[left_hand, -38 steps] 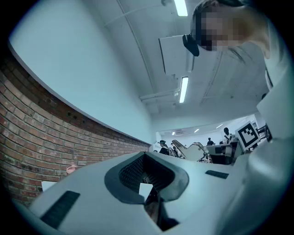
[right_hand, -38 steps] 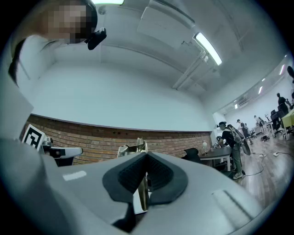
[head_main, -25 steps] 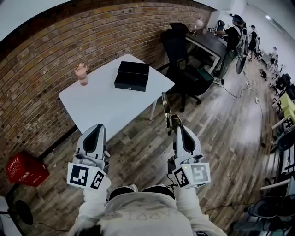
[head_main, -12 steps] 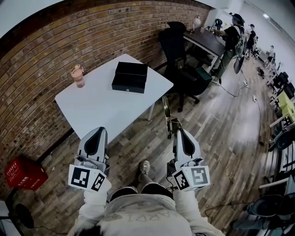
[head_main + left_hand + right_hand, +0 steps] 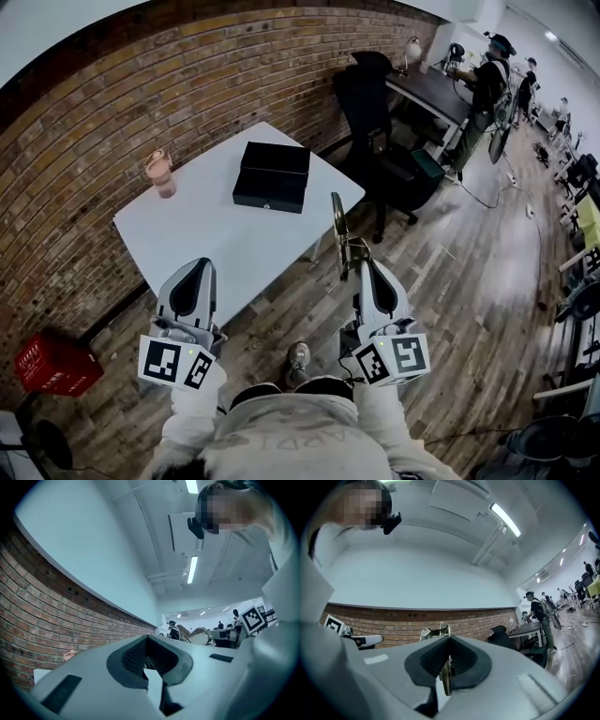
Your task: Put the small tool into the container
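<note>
A black box-shaped container (image 5: 272, 175) lies closed on the white table (image 5: 216, 234) ahead of me. My right gripper (image 5: 364, 263) is shut on a small brass-coloured tool (image 5: 339, 230), which sticks up and forward from between the jaws; in the right gripper view the tool (image 5: 446, 667) shows as a thin metal blade clamped between the dark pads. My left gripper (image 5: 193, 277) is shut with nothing between its jaws, held just before the table's near edge. Both grippers are short of the container.
A pink cup (image 5: 161, 173) stands at the table's far left. A black office chair (image 5: 375, 112) and a dark desk (image 5: 433, 89) are to the right, with people (image 5: 487, 80) behind. A red crate (image 5: 52, 366) sits on the wooden floor at left. A brick wall (image 5: 141, 84) backs the table.
The table and container have shifted slightly nearer in the head view as I step forward. Both grippers keep the same pose, the right one still holding the tool.
</note>
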`<state>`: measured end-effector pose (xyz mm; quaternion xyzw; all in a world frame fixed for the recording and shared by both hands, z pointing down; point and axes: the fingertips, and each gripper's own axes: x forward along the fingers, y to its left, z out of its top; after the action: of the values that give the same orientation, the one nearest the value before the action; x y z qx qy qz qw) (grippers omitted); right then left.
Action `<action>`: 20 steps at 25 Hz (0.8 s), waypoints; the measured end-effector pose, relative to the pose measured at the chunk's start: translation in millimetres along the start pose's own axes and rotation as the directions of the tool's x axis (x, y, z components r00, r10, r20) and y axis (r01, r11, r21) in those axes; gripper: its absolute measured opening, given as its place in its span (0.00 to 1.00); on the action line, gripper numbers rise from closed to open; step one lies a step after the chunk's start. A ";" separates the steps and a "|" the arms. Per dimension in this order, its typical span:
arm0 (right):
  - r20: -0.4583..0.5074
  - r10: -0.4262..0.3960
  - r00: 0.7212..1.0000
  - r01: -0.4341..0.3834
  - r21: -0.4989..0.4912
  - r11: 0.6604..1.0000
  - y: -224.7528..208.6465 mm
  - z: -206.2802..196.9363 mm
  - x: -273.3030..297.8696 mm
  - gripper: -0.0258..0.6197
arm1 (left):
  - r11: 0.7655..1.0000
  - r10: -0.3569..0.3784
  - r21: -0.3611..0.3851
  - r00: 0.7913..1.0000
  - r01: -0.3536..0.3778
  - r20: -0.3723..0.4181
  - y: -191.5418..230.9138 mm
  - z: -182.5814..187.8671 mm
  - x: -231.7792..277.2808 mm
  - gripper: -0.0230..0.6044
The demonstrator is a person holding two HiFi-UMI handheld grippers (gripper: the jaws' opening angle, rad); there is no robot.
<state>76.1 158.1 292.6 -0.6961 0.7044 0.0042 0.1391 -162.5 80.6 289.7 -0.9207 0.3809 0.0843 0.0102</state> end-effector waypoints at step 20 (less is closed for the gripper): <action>-0.012 0.097 0.995 -0.097 0.004 0.995 -99.1 -1.7 144.7 0.06 | 0.998 0.057 0.027 0.998 -0.057 0.014 13.6 -13.3 163.4 0.04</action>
<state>174.3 13.0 283.7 -0.6608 0.7382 0.0056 0.1357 -56.4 -44.5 276.8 -0.9087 0.4079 0.0855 0.0232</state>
